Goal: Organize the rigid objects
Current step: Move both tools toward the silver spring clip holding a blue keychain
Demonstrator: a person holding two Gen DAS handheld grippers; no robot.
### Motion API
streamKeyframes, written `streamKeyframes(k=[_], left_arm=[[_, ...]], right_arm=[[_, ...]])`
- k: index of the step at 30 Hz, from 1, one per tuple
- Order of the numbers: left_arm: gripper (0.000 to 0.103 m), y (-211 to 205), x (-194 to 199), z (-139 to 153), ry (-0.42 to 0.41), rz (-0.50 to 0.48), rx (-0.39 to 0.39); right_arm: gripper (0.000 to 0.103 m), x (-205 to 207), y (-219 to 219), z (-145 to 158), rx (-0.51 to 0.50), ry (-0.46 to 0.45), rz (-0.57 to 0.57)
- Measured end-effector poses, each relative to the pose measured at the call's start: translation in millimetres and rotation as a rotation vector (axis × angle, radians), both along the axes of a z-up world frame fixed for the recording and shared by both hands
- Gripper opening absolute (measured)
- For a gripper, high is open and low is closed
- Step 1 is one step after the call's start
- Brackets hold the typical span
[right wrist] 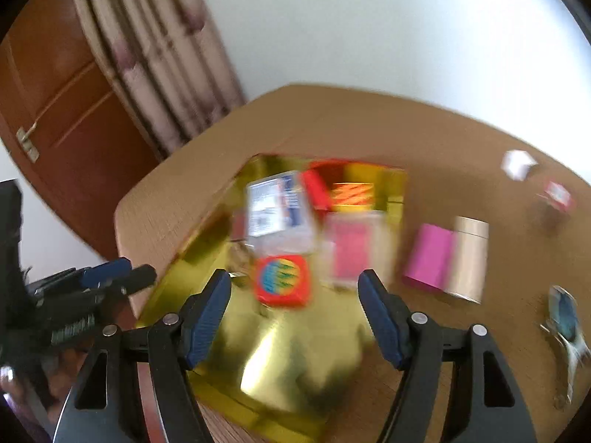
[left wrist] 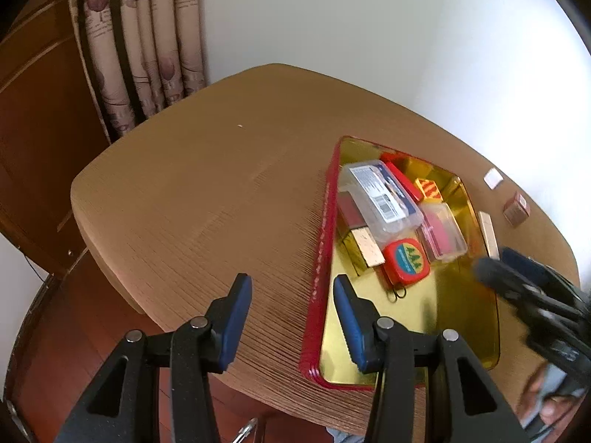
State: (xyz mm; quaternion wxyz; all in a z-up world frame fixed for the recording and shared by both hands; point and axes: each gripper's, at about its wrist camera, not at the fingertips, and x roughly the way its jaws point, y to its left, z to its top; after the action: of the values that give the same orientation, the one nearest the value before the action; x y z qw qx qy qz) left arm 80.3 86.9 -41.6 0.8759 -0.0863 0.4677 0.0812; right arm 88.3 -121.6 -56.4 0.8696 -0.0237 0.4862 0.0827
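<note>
While the brown wood-grain counter (left wrist: pixel 207 199) fills most of both views, a white wall rises behind it, a patterned curtain (left wrist: pixel 140 37) hangs at its far left corner, and a reddish-brown wooden door (right wrist: pixel 66 103) stands left of that.

On the counter's right half lies a tin tray (left wrist: pixel 321 243) with a red rim and shiny gold floor; its long axis runs from the near edge away toward the wall. Packed into its far half are a clear case (left wrist: pixel 380 195) with a printed label, lying slantwise across other pieces, a second clear box (left wrist: pixel 443 232) holding something pink, a red box (left wrist: pixel 400 177), a small striped cube (left wrist: pixel 428 188), and a red tape measure (left wrist: pixel 406 260) lying flat with its round label up. The near half of the tray floor is bare.

Outside the tray, to its right, lie a pink block (right wrist: pixel 428 254) touching a pale block (right wrist: pixel 469 258), both long ways toward the wall, plus a white cube (right wrist: pixel 517 164) and a small red-and-brown cube (left wrist: pixel 516 209) farther off. A blurred key-like item (right wrist: pixel 565 321) lies nearer.

The left gripper (left wrist: pixel 291 317) hovers over the tray's left rim, jaws apart, nothing between them. The right gripper (right wrist: pixel 295 317) hangs above the tray's near half, jaws wide and empty.
</note>
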Motion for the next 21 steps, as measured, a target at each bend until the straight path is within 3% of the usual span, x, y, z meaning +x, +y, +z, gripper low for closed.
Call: streamKeyframes(k=[4,7,13,15,17,21], left_arm=[[0.047,-15,-1,-4,0.013,-0.034,0.032],[0.047,-36,-3,-5,0.009,-0.082,0.089],[0.047,-86,-13,4,0.000,-0.204,0.131],[0.047,-103,-14,8,0.000,-0.245,0.115],[0.047,-124,-13,12,0.011,-0.287,0.105],[0.047,-154,-1,13,0.065,-0.352,-0.001]], right_arm=[[0.082,-46,-87,17,-0.141,-0.110,-0.214],[0.084,-68,-159,19,-0.270,-0.115,-0.399],[0.084,-107,-273,17,-0.485,-0.079,-0.596],[0.085,-114,-293,16,-0.457,-0.062,-0.633],[0.088,-118,-310,18,-0.362,-0.050,-0.673],[0.091,-119,-332,16,-0.241,-0.028,-0.701]])
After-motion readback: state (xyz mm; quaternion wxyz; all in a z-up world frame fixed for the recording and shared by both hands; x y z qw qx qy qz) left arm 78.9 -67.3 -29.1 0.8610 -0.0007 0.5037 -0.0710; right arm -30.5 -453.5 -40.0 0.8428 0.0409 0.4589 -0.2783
